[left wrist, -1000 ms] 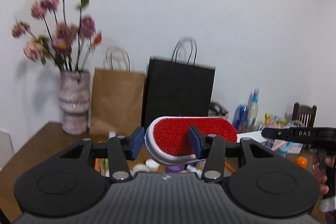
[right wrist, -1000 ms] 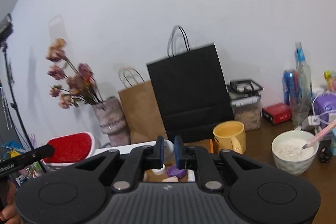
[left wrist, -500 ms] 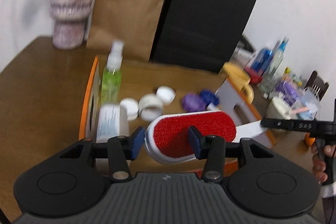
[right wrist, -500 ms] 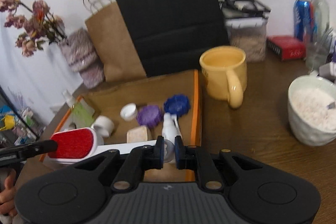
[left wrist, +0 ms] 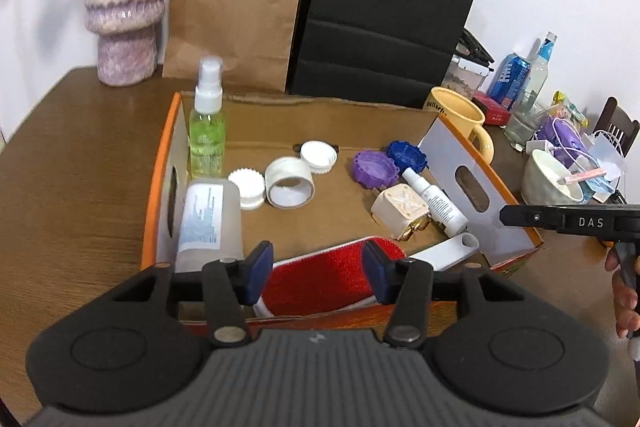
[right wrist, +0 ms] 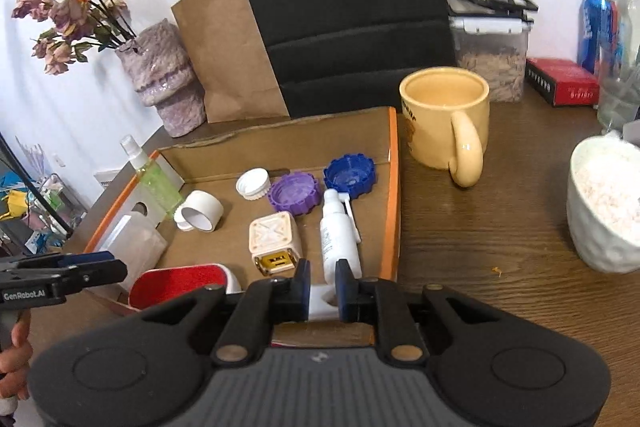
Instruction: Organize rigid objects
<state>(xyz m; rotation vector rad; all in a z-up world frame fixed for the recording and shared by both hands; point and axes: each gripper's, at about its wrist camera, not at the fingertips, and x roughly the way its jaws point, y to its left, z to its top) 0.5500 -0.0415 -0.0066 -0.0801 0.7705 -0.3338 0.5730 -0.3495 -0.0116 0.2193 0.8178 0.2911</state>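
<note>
left wrist view now looks down into the box (left wrist: 472, 183), where a second ago it faced the wall and bags; both hands have come down and tipped forward with the lint brush (left wrist: 320, 279) between them. the brush's red head now lies low at the near edge of the box, just beside the white bottle (left wrist: 208, 219), with its white handle (left wrist: 444, 251) running off toward the right. the left gripper (left wrist: 318, 275) has just been opening: its fingers (left wrist: 256, 271) stand partly wide on either side of the red head, and whether the pads are pressing it i cannot tell. in the right wrist view the right gripper (right wrist: 322, 289) is nearly closed, its fingers (right wrist: 346, 289) clamped on the handle end. caps, a tape roll (left wrist: 290, 181), a spray bottle (left wrist: 208, 131) and a cream cube (left wrist: 400, 205) already sit inside. judged from this, the brush is being set down, and the right fingers have yet to let go.
</note>
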